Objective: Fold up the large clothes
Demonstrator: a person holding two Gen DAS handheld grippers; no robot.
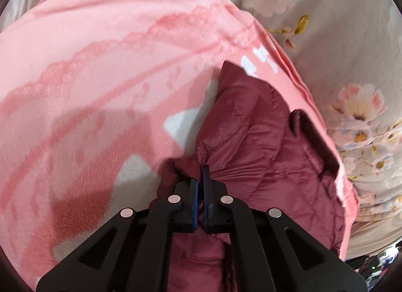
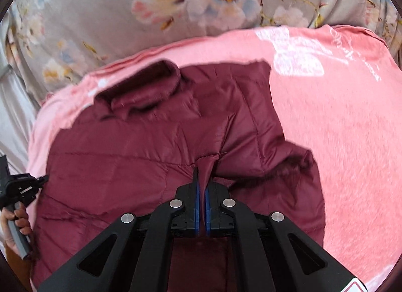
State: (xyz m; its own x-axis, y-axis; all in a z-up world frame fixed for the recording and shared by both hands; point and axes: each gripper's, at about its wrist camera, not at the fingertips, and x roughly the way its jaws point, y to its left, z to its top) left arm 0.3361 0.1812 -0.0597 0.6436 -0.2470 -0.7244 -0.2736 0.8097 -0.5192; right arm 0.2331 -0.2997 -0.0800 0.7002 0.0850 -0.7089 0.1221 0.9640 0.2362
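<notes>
A maroon quilted jacket (image 2: 140, 156) with a fuzzy collar (image 2: 140, 88) lies spread on a pink fleece blanket (image 2: 339, 141). My right gripper (image 2: 203, 174) is shut on a pinched fold of the jacket's shiny fabric near its middle. In the left wrist view the same jacket (image 1: 256, 141) lies at the blanket's right side, and my left gripper (image 1: 202, 174) is shut on a gathered bit of its edge. The left gripper's body (image 2: 22, 186) shows at the right wrist view's left edge, held by a hand (image 2: 17, 219).
The pink blanket (image 1: 100, 78) has lace-pattern stripes and white patches. Grey floral bedding (image 2: 176, 3) lies beyond it, also at the right in the left wrist view (image 1: 351, 66). Dark clutter (image 1: 377, 264) sits past the bed's lower right corner.
</notes>
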